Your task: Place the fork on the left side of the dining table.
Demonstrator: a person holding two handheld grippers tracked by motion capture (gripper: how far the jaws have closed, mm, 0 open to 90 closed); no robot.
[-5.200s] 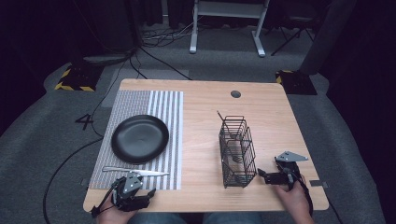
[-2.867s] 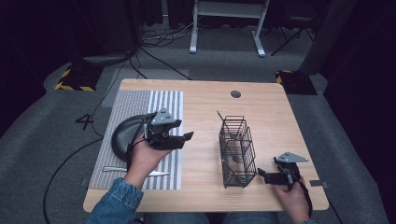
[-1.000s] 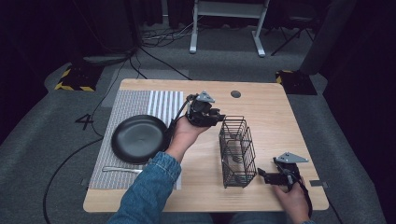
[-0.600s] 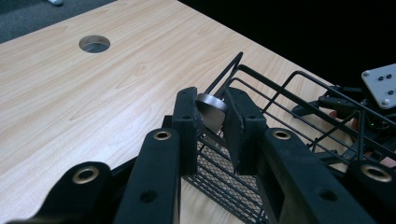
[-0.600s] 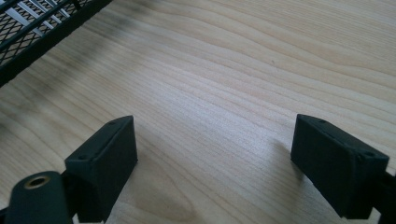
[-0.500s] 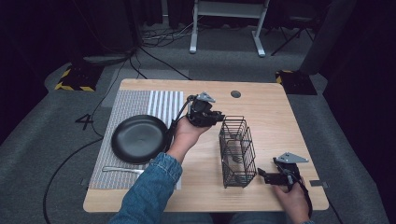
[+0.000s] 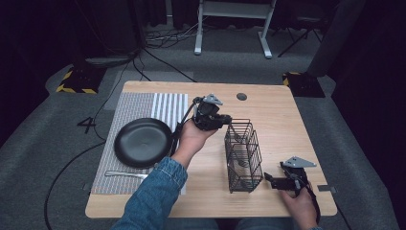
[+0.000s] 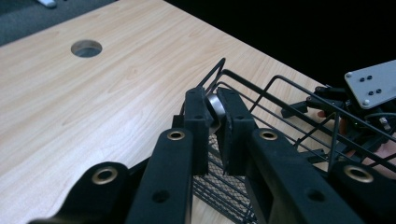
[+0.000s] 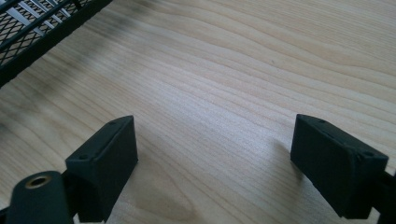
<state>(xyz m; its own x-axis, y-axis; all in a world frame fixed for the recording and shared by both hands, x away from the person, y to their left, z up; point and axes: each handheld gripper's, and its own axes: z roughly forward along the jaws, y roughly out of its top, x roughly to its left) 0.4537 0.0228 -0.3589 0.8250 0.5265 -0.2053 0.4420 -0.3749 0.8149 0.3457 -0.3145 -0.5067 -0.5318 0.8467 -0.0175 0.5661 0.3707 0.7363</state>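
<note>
What my left gripper holds is mostly hidden: between its fingers I see only a sliver of a shiny round metal piece, pinched tight, and I cannot tell what it belongs to. From the left gripper view it sits right at the top corner of the black wire rectangular basket, at the rim's far end. In the high view the left gripper is just beside that far end of the basket, and the metal piece is too small to make out there.

The basket stands upright on the light wooden desk, its fine mesh bottom partly visible in the left gripper view. Through the wires in the high view I can see something pale and metallic low inside it, near the end closest to me, but the bars break it up and I cannot say what it is.

My right gripper rests low by the near right part of the desk, just beside the basket's near end. In the right gripper view its fingers stand wide apart with bare wood between them, and a corner of the basket is cut off at the top left.

To the left, a round black plate lies on a grey striped placemat. A silver utensil lies on the mat near the plate; my sleeve covers one end of it.
</note>
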